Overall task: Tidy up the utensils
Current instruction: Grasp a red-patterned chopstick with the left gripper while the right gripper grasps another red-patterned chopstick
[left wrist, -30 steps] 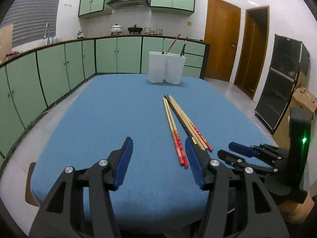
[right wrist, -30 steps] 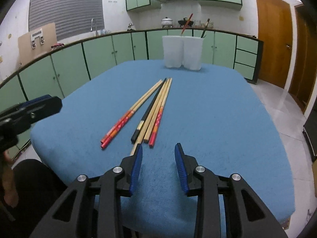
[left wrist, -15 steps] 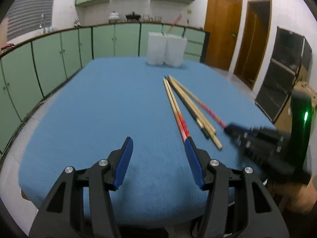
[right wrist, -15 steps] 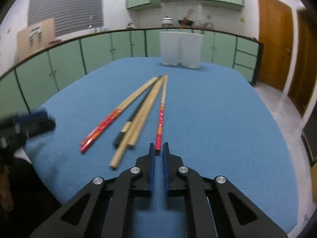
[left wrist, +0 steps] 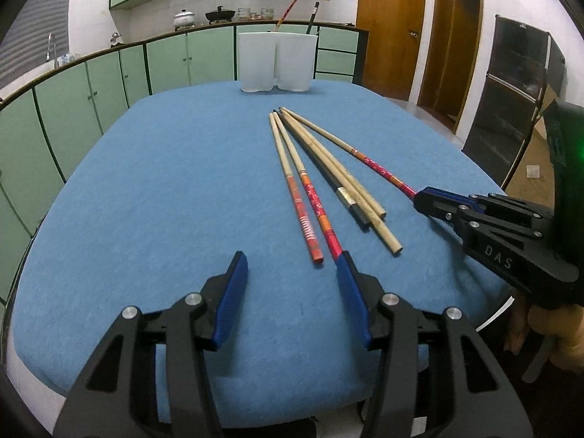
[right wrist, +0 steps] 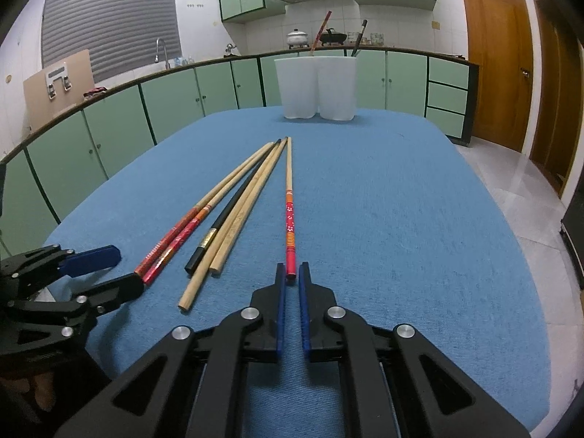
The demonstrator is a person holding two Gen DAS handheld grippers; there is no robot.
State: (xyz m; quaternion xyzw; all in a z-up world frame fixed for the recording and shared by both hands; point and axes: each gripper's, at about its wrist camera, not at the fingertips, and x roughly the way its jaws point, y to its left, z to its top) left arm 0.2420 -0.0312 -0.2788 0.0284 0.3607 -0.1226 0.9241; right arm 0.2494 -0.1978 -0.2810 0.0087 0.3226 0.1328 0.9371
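Several chopsticks lie fanned on the blue table (left wrist: pixel 164 182). My right gripper (right wrist: pixel 291 266) is shut on the near end of one red-patterned chopstick (right wrist: pixel 289 219), which lies apart from the rest and still rests on the cloth. The same grip shows in the left wrist view, right gripper (left wrist: pixel 419 197) on chopstick (left wrist: pixel 372 162). My left gripper (left wrist: pixel 292 255) is open, its jaws closing, low over the cloth. Its right fingertip touches the end of one of two red-ended chopsticks (left wrist: pixel 306 211); nothing is pinched. A black chopstick (left wrist: pixel 328 179) and two plain wooden ones (left wrist: pixel 350 182) lie between.
A white two-compartment holder (right wrist: pixel 315 87) stands at the table's far edge with a red and a black stick upright in it. Green cabinets line the left and back. Wooden doors and a dark cabinet (left wrist: pixel 511 91) are on the right. The table's near edge is just below both grippers.
My right gripper went from open to shut on the red-patterned chopstick, which now lies apart from the bunch. My left gripper came down and forward to the ends of the two red chopsticks.
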